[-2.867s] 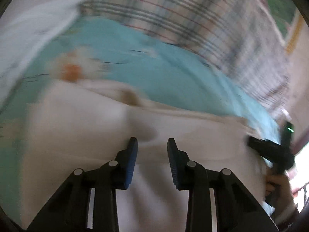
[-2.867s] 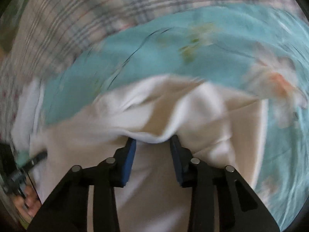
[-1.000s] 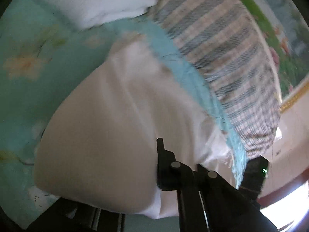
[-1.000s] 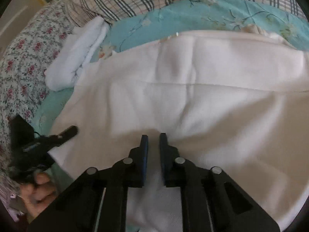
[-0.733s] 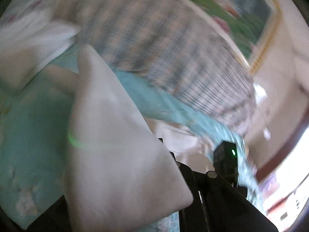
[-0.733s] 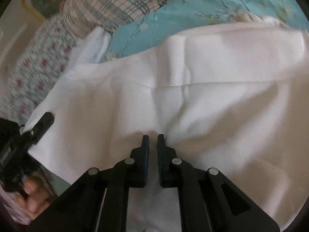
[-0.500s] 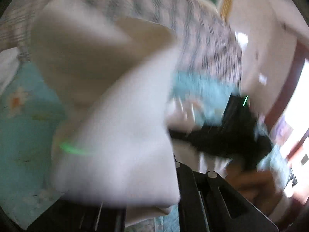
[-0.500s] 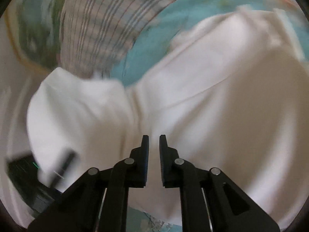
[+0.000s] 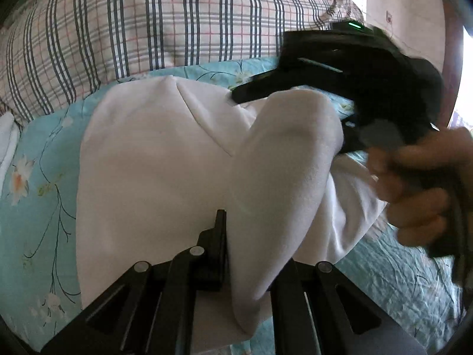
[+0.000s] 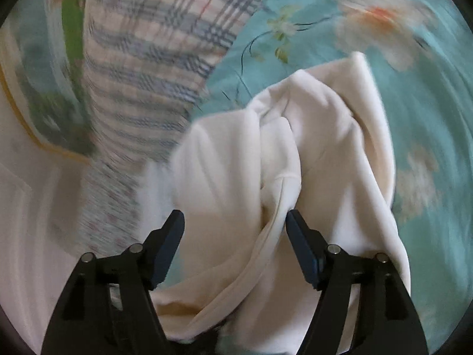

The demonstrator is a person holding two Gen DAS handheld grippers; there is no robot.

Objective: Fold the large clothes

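A large cream-white garment [image 9: 153,159] lies partly folded on the turquoise flowered bedsheet [image 9: 38,207]. My left gripper [image 9: 236,245] is shut on a fold of the garment, which drapes over and hides its right finger. My right gripper [image 10: 235,236] is open, with its fingers spread either side of the bunched garment [image 10: 295,162] below it. In the left wrist view the right gripper [image 9: 348,68] shows as a black body at the upper right, held by a hand [image 9: 422,183] close above the garment.
A plaid pillow or blanket [image 9: 153,20] lies along the far side of the bed. A white cloth [image 9: 7,136] sits at the left edge. A wall with a framed picture [image 10: 50,88] shows blurred in the right wrist view.
The right gripper has opened and let go of the garment. The left gripper has carried its fold across toward the right gripper, so the garment now lies doubled over.
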